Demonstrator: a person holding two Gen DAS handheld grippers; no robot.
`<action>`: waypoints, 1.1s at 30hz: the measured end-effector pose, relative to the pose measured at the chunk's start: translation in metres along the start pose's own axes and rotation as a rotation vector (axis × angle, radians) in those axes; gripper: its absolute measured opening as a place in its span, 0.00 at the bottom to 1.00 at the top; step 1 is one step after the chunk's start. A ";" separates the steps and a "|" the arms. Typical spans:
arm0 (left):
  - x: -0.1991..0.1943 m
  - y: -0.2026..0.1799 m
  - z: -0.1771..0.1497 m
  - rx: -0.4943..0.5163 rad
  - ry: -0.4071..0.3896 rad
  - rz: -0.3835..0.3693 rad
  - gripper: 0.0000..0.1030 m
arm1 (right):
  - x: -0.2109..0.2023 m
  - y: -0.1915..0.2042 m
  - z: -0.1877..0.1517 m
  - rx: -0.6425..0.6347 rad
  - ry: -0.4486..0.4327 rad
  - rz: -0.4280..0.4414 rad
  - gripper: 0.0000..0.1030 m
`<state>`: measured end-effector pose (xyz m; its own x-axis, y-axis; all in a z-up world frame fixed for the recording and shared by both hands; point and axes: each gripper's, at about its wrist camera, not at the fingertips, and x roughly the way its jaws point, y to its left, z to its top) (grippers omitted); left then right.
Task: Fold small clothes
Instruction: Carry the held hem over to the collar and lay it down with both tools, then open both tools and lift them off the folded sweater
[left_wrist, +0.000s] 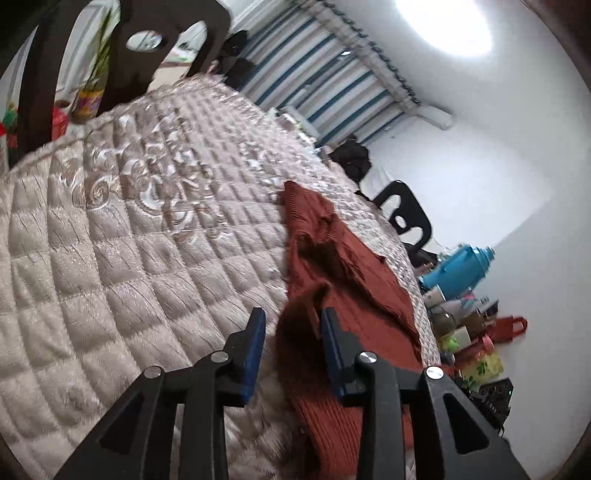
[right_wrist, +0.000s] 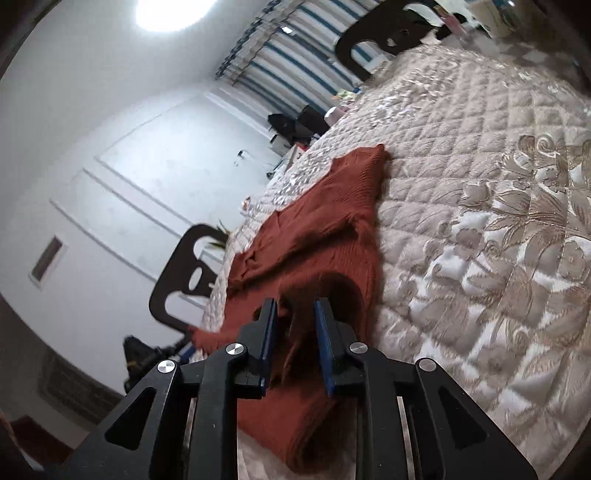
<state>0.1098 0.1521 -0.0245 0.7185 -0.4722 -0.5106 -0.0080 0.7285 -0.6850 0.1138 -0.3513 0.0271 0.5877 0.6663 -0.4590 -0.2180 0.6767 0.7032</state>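
Knitwear on quilt: slack grips, loose fold

Ribbed rust-red sweater (left_wrist: 332, 280) lies rumpled at centre frame on the quilted, satin-sheened table cover (left_wrist: 129, 236), near its far edge. My left gripper (left_wrist: 293, 317) stands with jaws apart around a raised fold; my right gripper (right_wrist: 295, 308) likewise straddles a bunched ridge, jaws apart, not pinching. Risks, as I judge them: stretchy knit may slip from smooth blue pads (right_wrist: 324, 343), a single layer may be caught, or the glossy cover may let the garment slide off the edge.
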 end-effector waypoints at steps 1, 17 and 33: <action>-0.001 -0.003 -0.003 0.019 0.008 -0.010 0.39 | 0.003 0.005 -0.004 -0.018 0.012 0.004 0.21; 0.015 -0.062 0.004 0.175 -0.001 -0.128 0.50 | 0.031 0.045 0.008 -0.153 -0.018 0.100 0.23; 0.022 -0.071 -0.065 0.409 0.106 0.035 0.50 | 0.023 0.044 -0.065 -0.395 0.066 -0.440 0.36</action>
<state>0.0815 0.0573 -0.0206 0.6471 -0.4764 -0.5953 0.2608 0.8720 -0.4143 0.0670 -0.2859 0.0124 0.6417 0.3061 -0.7032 -0.2454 0.9506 0.1900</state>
